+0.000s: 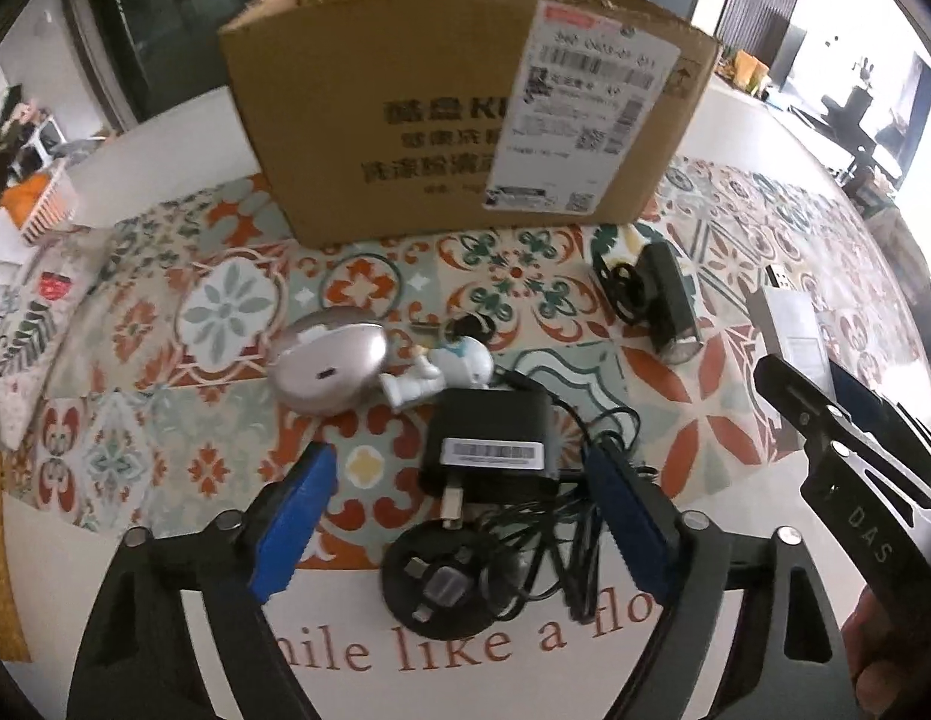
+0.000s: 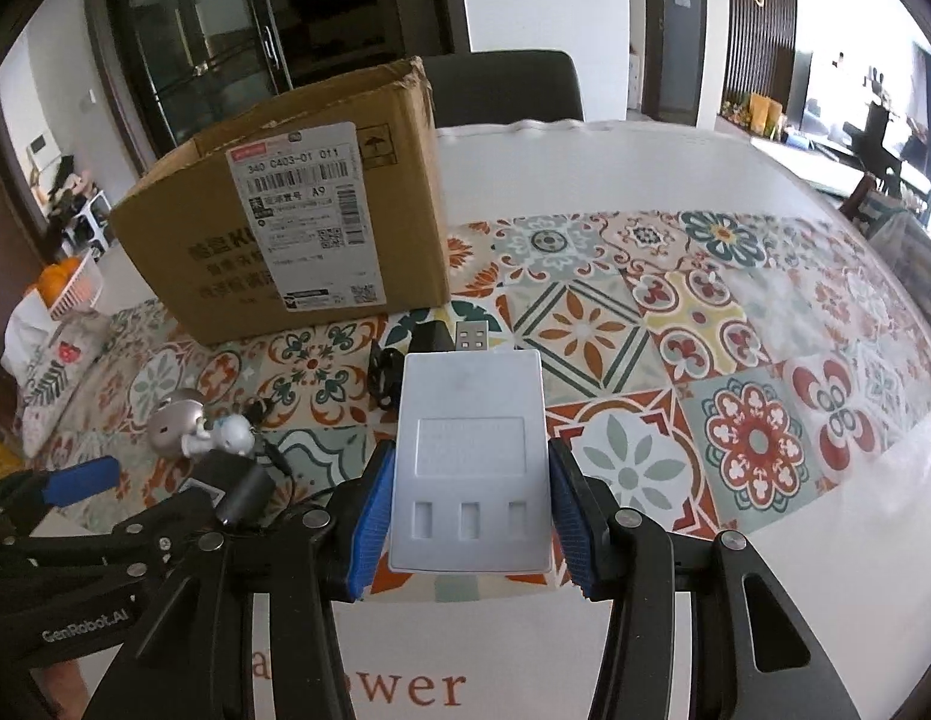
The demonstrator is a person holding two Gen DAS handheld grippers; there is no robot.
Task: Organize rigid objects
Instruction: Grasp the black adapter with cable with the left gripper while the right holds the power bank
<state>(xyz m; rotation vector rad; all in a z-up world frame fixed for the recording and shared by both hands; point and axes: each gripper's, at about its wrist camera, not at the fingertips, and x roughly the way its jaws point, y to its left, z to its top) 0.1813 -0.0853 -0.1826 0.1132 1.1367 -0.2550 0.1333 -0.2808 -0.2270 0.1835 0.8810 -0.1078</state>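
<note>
Daylight glares at right; fisheye edges bend

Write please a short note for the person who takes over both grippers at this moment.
Right gripper: shut on the white USB device, lifted off the table.
Left gripper: open, straddling the black adapter and its cable tangle, not gripping.
Still on the tablecloth: silver case, astronaut figurine, bike light.
Cardboard box stands behind them; its inside is not visible.
Left: put everything away.

white usb device (image 2: pixel 471 468) upright, black adapter (image 1: pixel 488 441) flat on cloth
</note>
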